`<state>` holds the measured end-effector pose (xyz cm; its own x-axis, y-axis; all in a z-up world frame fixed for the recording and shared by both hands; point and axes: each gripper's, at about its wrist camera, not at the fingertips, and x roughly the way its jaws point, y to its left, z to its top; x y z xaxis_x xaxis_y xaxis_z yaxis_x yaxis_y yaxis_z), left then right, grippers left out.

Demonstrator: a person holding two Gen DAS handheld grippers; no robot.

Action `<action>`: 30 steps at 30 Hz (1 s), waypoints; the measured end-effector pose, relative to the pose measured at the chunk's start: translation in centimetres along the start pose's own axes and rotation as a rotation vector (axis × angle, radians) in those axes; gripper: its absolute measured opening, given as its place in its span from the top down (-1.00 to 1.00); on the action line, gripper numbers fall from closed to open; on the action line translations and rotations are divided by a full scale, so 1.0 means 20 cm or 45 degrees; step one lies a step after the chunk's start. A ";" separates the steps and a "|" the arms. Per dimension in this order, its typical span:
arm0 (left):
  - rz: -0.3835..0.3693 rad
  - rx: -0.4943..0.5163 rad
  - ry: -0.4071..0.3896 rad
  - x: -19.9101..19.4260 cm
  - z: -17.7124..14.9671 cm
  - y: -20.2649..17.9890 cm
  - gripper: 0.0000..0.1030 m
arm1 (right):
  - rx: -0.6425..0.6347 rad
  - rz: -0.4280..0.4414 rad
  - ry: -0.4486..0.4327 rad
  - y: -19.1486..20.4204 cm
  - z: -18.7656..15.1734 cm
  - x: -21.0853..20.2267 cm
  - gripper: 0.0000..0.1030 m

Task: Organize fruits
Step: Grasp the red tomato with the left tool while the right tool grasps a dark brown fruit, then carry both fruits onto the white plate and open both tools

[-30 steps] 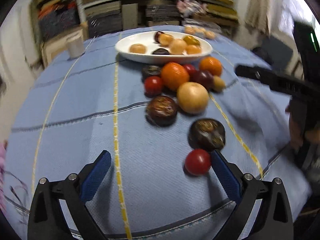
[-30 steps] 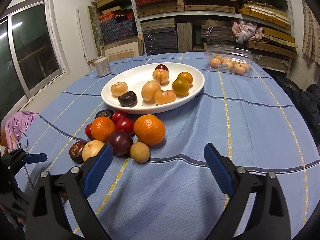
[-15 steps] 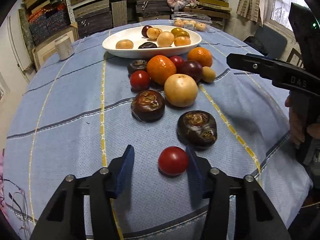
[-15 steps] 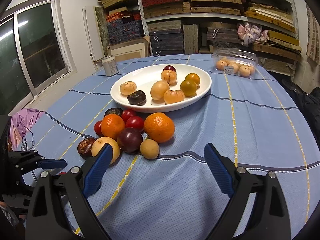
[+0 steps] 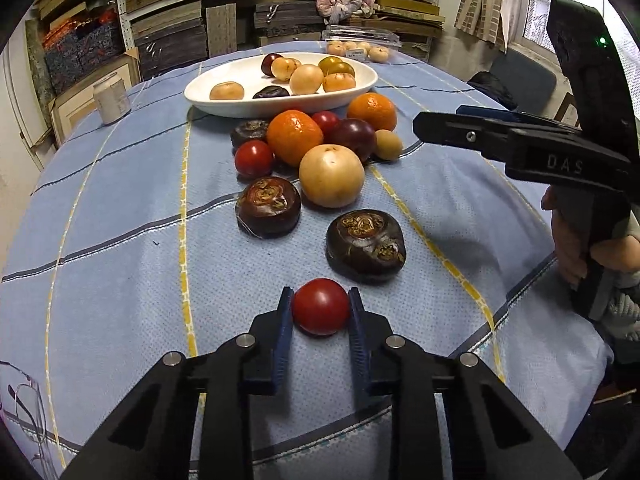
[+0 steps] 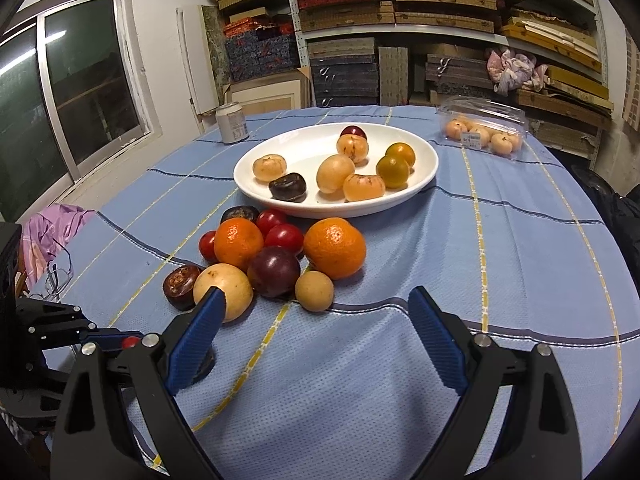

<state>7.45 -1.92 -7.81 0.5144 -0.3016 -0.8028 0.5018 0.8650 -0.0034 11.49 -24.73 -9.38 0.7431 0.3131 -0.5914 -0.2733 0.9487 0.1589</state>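
Observation:
A small red tomato (image 5: 320,306) lies on the blue cloth near the table's front edge. My left gripper (image 5: 320,300) is closing on it, and both blue pads press its sides. Just beyond lie two dark brown fruits (image 5: 365,245) and a heap of oranges, tomatoes, a plum and a pale round fruit (image 5: 331,175). The white plate (image 5: 224,106) behind holds several fruits. My right gripper (image 6: 317,298) hovers open over the cloth in front of the heap (image 6: 280,256), holding nothing. In the right wrist view the left gripper (image 6: 120,338) shows at the lower left.
A white can (image 6: 233,122) stands left of the plate (image 6: 400,204). A clear plastic box of small fruits (image 6: 484,130) sits at the back right. Glasses (image 6: 58,276) and a pink cloth (image 6: 52,228) lie by the left table edge. Shelves stand behind.
My left gripper's jaws went from wide open to pressing on the red tomato, after centring on it. The right gripper stayed open and nearly still.

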 end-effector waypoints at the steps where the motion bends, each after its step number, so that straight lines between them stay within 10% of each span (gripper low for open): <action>1: -0.001 -0.010 -0.007 -0.01 0.00 0.01 0.49 | -0.005 0.006 0.003 0.01 0.00 0.00 -0.75; 10: 0.151 -0.275 -0.083 -0.08 -0.03 0.33 0.49 | -0.199 0.146 0.088 0.25 -0.04 0.06 -0.62; 20: 0.148 -0.256 -0.064 -0.07 -0.02 0.30 0.49 | -0.354 0.177 0.313 0.47 -0.10 0.22 -0.01; 30: 0.185 -0.256 -0.024 -0.04 -0.02 0.31 0.49 | -0.401 0.156 0.289 0.51 -0.12 0.21 0.16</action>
<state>9.90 3.76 -7.46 0.5847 -0.1741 -0.7924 0.2745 0.9616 -0.0087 10.41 -13.77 -12.12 0.5492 0.3720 -0.7483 -0.5514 0.8342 0.0100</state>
